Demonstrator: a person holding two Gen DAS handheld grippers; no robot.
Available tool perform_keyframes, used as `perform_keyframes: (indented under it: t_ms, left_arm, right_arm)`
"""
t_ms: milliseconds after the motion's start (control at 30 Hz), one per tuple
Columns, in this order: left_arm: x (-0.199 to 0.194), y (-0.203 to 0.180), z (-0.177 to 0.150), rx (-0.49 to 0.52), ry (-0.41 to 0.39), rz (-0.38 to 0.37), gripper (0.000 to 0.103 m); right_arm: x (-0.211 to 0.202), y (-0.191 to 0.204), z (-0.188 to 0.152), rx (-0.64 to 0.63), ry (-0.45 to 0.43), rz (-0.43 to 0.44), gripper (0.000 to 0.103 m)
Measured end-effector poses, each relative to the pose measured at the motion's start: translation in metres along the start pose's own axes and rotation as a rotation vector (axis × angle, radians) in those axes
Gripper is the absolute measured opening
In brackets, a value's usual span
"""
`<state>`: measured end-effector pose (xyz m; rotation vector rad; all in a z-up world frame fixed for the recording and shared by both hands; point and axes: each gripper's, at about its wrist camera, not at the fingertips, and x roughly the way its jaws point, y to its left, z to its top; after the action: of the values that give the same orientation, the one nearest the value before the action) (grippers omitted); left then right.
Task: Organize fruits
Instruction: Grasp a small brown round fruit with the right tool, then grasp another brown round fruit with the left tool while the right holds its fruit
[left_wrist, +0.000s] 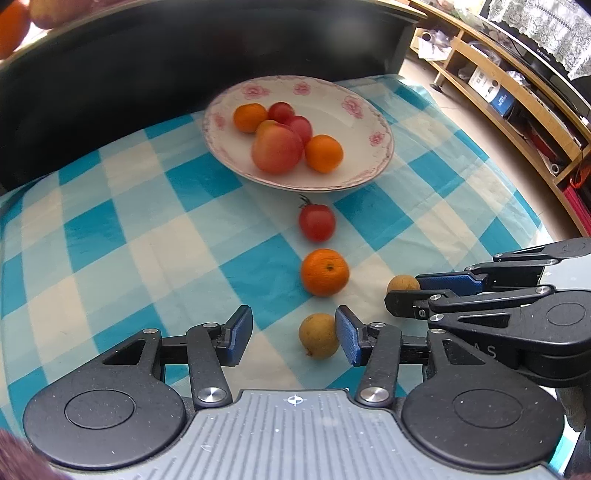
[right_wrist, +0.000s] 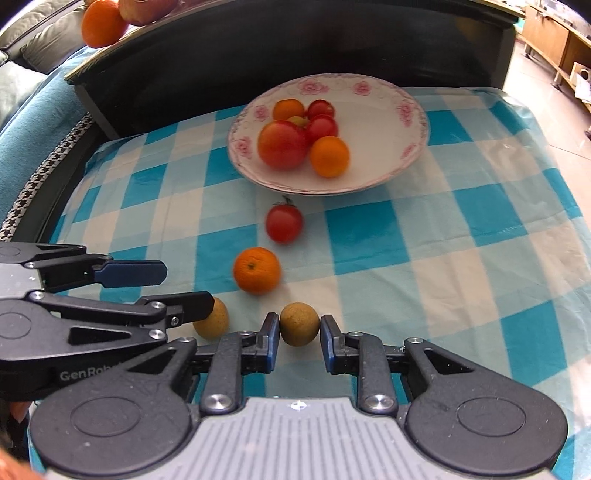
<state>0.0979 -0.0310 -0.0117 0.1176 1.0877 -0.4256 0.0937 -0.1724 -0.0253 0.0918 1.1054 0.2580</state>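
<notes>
A white flowered plate (left_wrist: 354, 170) (right_wrist: 388, 162) holds an apple (left_wrist: 277, 147), oranges and small tomatoes. On the checked cloth lie a tomato (left_wrist: 317, 221) (right_wrist: 284, 222), an orange (left_wrist: 324, 272) (right_wrist: 256, 270) and two brown longans. My left gripper (left_wrist: 293, 334) is open; one longan (left_wrist: 318, 335) (right_wrist: 211, 319) lies between its fingers, against the right pad. My right gripper (right_wrist: 299, 332) is open around the other longan (right_wrist: 299, 324) (left_wrist: 402, 284), which touches neither pad clearly. Each gripper also shows in the other's view, the right gripper (left_wrist: 417, 291) and the left gripper (right_wrist: 184, 288).
A dark raised ledge (right_wrist: 295, 48) runs behind the plate, with an orange (right_wrist: 101, 23) and an apple on top at the far left. The table's right edge (left_wrist: 532, 206) drops to the floor, with wooden shelves (left_wrist: 517, 96) beyond. A sofa (right_wrist: 29, 122) lies at left.
</notes>
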Motion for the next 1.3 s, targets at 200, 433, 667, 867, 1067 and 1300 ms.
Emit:
perform_keyframes:
  t_ms: [200, 433, 667, 867, 1067, 1300]
  left_arm:
    - [0.007, -0.011, -0.002, 0.024, 0.021, -0.006, 0.051]
    - [0.014, -0.015, -0.007, 0.030, 0.041, 0.001, 0.048]
    - [0.014, -0.021, -0.009, 0.059, 0.032, 0.000, 0.038]
    - [0.011, -0.022, -0.009, 0.069, 0.027, -0.003, 0.036]
    - [0.014, -0.023, -0.010, 0.076, 0.037, 0.005, 0.039]
    - [0.014, -0.023, -0.009, 0.074, 0.033, 0.001, 0.043]
  right_arm:
    - [-0.002, -0.010, -0.002, 0.016, 0.001, -0.018, 0.028]
    - [-0.002, -0.012, -0.005, 0.013, 0.009, -0.034, 0.028]
    - [-0.003, -0.011, -0.006, 0.005, 0.012, -0.043, 0.028]
    - [-0.005, -0.012, -0.009, -0.010, 0.018, -0.055, 0.028]
    - [-0.007, -0.010, -0.013, -0.038, 0.037, -0.060, 0.028]
    - [-0.004, -0.010, -0.015, -0.045, 0.050, -0.056, 0.029]
